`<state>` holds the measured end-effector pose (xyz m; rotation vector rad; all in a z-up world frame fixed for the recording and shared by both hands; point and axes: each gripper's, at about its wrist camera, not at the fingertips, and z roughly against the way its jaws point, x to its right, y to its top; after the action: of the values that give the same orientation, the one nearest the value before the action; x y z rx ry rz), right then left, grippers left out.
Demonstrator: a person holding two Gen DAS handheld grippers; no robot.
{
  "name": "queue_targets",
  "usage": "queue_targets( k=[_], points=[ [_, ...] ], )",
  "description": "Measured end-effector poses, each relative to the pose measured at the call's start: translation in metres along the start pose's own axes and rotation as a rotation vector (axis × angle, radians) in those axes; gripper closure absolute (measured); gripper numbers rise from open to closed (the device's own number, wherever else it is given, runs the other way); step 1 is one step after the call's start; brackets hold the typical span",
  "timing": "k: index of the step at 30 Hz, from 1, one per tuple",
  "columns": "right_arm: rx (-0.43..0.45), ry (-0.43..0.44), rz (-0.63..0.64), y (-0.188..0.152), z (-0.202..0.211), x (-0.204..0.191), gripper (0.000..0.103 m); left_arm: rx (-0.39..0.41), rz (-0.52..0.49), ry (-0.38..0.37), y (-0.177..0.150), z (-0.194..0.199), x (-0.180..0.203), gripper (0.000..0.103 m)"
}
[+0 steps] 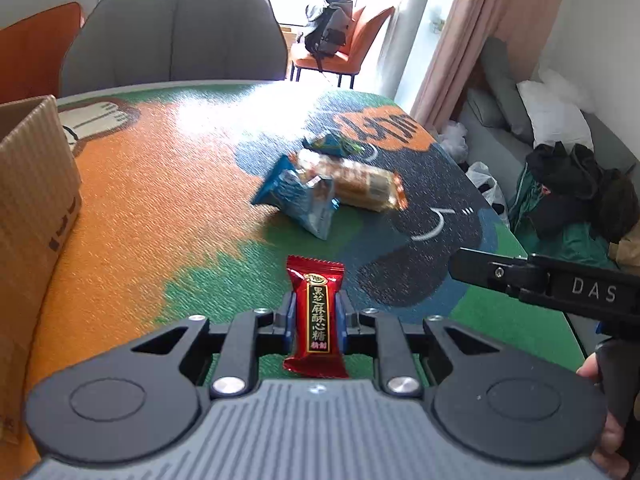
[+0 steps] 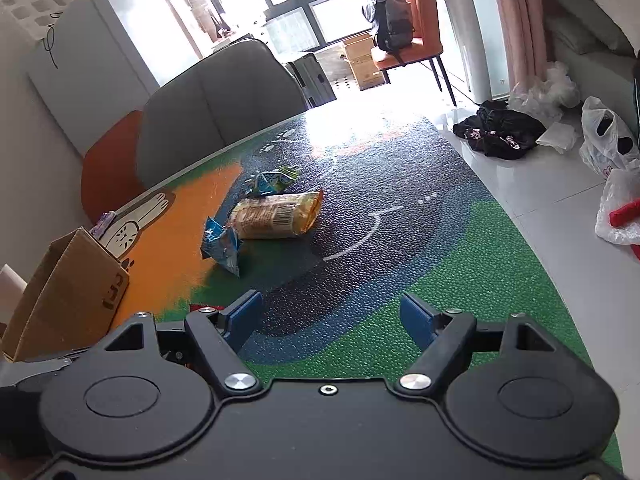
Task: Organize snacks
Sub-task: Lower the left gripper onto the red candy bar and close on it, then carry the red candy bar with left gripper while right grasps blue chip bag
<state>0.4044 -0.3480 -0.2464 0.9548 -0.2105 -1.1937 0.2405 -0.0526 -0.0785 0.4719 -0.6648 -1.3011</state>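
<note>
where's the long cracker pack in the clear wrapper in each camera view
Left wrist view: the cracker pack lies right of centre on the table mat, behind the blue snack bag.
Right wrist view: the cracker pack lies left of centre, beyond the open right hand-held gripper.
Shared landmark: the cardboard box at the left edge.

Both my wrist cameras look forward low over the mat (image 1: 160,184), sharing the snack pile (image 1: 328,188) (image 2: 260,216) mid-distance ahead; the box (image 1: 32,208) (image 2: 68,292) sits left of it.

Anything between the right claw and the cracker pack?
No: in the right wrist view, only bare mat lies between the open right claw and cracker pack.
</note>
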Motion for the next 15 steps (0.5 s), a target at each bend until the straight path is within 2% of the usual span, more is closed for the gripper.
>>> queue_targets(
  k=[5, 10, 15],
  points=[
    [0.016, 0.023, 0.061, 0.014, -0.011, -0.011, 0.028, 0.015, 0.018, 0.025, 0.013, 0.0, -0.017, 0.084],
    [0.013, 0.045, 0.104, 0.029, -0.027, -0.019, 0.038, 0.032, 0.043, 0.043, 0.023, -0.003, -0.033, 0.084],
    [0.0, 0.051, 0.136, 0.043, -0.045, -0.028, 0.039, 0.038, 0.068, 0.05, 0.03, -0.009, -0.048, 0.084]
  ],
)
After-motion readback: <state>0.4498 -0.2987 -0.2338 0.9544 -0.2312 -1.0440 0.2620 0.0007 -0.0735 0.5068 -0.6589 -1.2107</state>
